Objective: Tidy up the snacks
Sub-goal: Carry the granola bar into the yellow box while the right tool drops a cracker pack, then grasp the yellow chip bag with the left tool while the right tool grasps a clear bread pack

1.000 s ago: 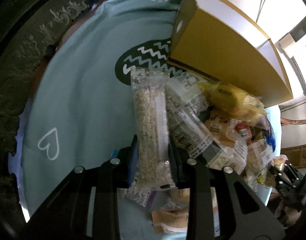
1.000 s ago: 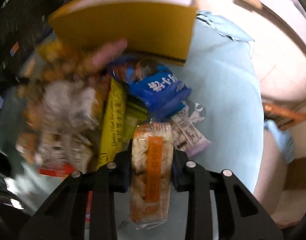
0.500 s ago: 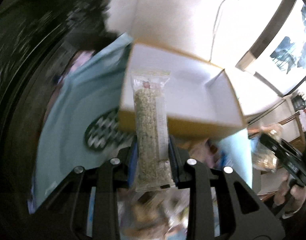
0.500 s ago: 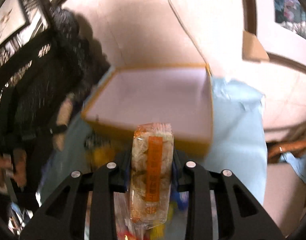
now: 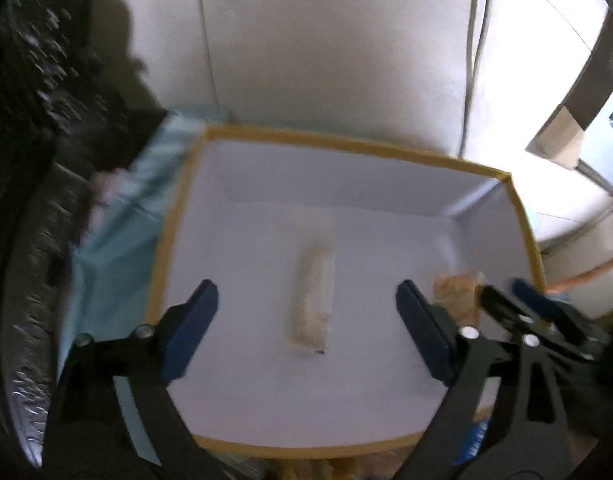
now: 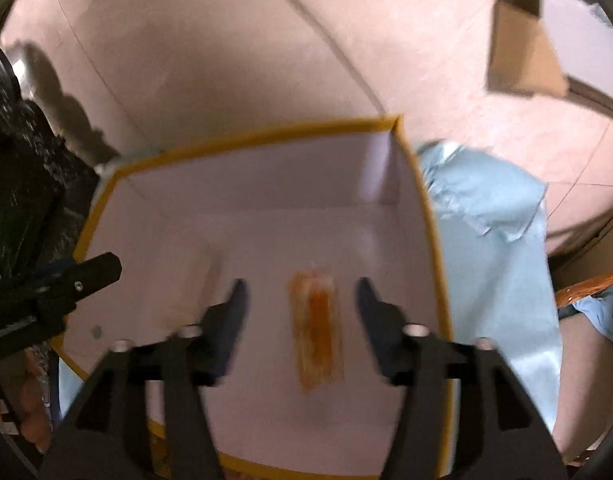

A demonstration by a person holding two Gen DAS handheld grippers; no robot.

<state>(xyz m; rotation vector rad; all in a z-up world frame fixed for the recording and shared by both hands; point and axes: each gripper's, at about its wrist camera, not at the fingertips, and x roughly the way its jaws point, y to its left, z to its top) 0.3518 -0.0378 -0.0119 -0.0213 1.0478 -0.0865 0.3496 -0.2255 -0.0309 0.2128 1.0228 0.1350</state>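
While both bars lie loose in the yellow-rimmed box (image 5: 174,216), note their places. The pale grain bar (image 5: 312,292), centre of the left wrist view, runs lengthwise along your left gripper (image 5: 306,308), between its fingers and untouched. The orange-striped bar (image 6: 316,328) sits likewise at centre of the right wrist view, between the fingers of your right gripper (image 6: 302,308), clear of both. Both jaws have just been opening: left wide, right about half. Each bar is nearest its own hand. The box's right wall runs close beside the orange bar; white floor lies open toward the upper frame. Blue cloth (image 6: 502,264) surrounds the box.
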